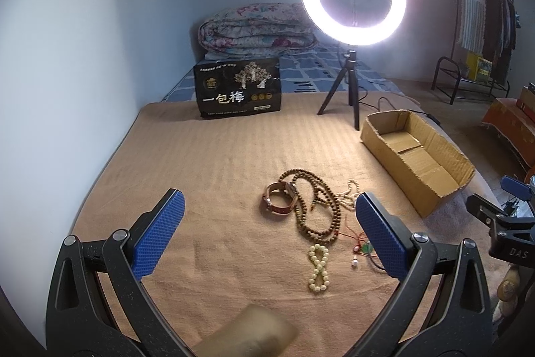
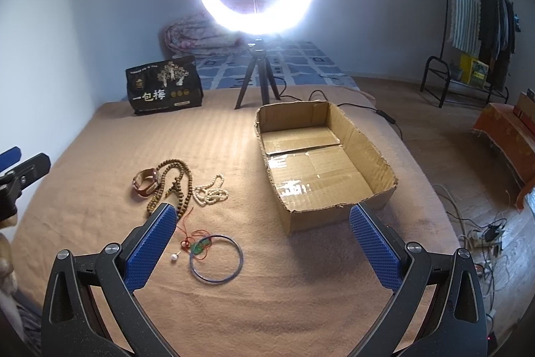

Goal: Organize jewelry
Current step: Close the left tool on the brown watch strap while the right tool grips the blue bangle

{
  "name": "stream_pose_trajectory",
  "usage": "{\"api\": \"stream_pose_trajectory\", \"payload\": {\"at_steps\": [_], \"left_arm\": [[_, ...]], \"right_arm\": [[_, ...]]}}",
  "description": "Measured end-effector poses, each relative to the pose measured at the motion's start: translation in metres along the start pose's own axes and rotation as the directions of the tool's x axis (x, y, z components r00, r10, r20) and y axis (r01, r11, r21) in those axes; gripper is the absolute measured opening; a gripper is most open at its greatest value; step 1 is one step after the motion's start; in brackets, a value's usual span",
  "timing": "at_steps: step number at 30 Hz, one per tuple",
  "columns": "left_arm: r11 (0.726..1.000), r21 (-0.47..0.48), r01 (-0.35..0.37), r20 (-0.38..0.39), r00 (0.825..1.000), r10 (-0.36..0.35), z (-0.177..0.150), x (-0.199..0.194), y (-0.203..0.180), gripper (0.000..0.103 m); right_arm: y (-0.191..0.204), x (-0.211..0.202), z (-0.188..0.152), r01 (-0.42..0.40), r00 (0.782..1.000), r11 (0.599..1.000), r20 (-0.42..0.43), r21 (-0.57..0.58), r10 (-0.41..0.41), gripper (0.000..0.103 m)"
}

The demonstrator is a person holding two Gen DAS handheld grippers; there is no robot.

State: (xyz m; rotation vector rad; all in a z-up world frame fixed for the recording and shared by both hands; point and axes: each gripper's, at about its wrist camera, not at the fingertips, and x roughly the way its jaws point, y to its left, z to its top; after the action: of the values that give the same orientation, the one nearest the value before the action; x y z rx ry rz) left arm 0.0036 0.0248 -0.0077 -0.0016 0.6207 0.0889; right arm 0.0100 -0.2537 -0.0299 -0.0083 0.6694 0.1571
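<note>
A tan ribbed blanket (image 2: 301, 300) covers the bed and carries everything. On it lie a brown bead necklace (image 1: 321, 199), a leather watch (image 1: 279, 198) touching it, a white bead strand (image 2: 211, 189), a cream bead bracelet (image 1: 318, 266) twisted into an 8, a green pendant on red cord (image 2: 199, 246), a blue bangle (image 2: 216, 258), an open cardboard box (image 2: 367, 136), a black snack bag (image 2: 164, 86) and a ring light tripod (image 2: 256, 82)
</note>
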Motion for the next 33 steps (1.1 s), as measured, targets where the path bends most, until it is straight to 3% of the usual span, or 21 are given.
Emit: {"api": "stream_pose_trajectory", "payload": {"at_steps": [12, 16, 20, 22, 25, 29, 33], "left_arm": [[1.0, -0.018, -0.014, -0.128, 0.992, 0.012, -0.004, 0.039, 0.02, 0.102], [1.0, -0.03, -0.002, -0.181, 0.983, -0.004, -0.006, 0.054, 0.026, 0.089], [0.999, -0.038, 0.021, -0.242, 0.97, -0.029, -0.006, 0.071, 0.027, 0.077], [0.998, -0.05, 0.045, -0.273, 0.96, -0.057, -0.006, 0.08, 0.027, 0.075], [0.993, -0.083, 0.082, -0.309, 0.946, -0.104, -0.004, 0.092, 0.027, 0.069], [0.99, -0.082, 0.111, -0.347, 0.928, -0.133, -0.004, 0.111, 0.021, 0.062], [0.99, -0.089, 0.112, -0.374, 0.917, -0.137, -0.005, 0.134, 0.021, 0.054]], "right_arm": [[-0.011, 0.026, -0.009, -0.029, 0.993, 0.999, -0.119, -0.039, 0.024, 0.103], [-0.015, 0.039, -0.015, -0.028, 0.985, 0.999, -0.174, -0.038, 0.021, 0.101], [-0.012, 0.05, -0.019, -0.066, 0.973, 0.996, -0.227, -0.056, 0.052, 0.09], [-0.008, 0.054, -0.021, -0.122, 0.963, 0.991, -0.249, -0.058, 0.104, 0.09], [0.011, 0.067, -0.028, -0.236, 0.929, 0.966, -0.315, -0.107, 0.192, 0.09], [0.026, 0.079, -0.036, -0.255, 0.916, 0.948, -0.361, -0.191, 0.174, 0.091], [0.025, 0.095, -0.041, -0.264, 0.899, 0.949, -0.4, -0.174, 0.177, 0.091]]}}
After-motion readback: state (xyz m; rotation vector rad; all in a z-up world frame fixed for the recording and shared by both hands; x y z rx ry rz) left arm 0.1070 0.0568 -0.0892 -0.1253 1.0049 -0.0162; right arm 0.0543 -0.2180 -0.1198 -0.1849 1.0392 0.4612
